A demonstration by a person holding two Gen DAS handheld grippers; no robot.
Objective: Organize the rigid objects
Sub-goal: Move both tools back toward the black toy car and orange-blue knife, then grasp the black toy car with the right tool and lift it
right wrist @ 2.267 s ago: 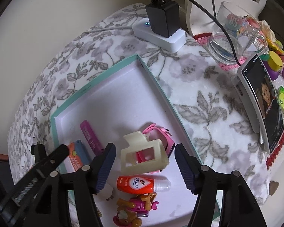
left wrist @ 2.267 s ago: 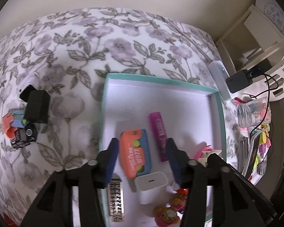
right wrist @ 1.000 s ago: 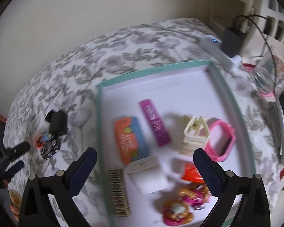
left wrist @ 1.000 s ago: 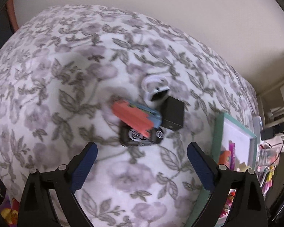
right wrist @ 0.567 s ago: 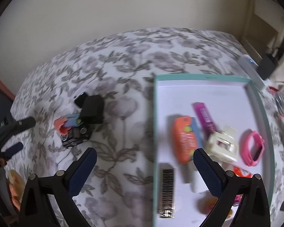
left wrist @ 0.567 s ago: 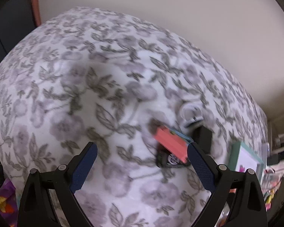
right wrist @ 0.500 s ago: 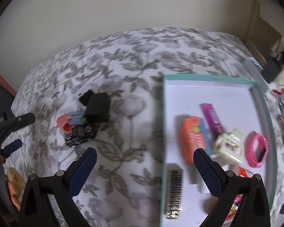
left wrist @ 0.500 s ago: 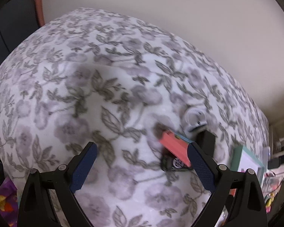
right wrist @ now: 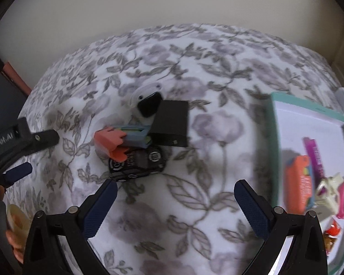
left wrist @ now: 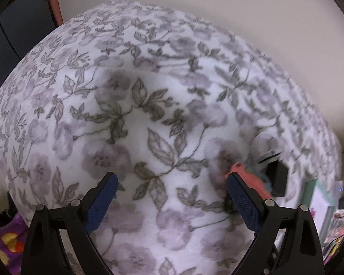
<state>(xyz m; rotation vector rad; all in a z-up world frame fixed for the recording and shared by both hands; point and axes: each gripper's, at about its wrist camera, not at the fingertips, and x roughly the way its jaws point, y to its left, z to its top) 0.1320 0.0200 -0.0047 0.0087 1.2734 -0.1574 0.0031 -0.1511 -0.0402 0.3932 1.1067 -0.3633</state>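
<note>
A toy car (right wrist: pixel 137 163) lies before a box (right wrist: pixel 170 123) (touching), tray (right wrist: pixel 273 151) well right.

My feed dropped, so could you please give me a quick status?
Both grippers open, empty: left, right. Toy car pile outside tray. Nothing blocking.

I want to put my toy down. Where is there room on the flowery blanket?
Bare blanket lies between the toy car pile and the teal tray. The tray's near end, by the hair clip, is crowded.
</note>
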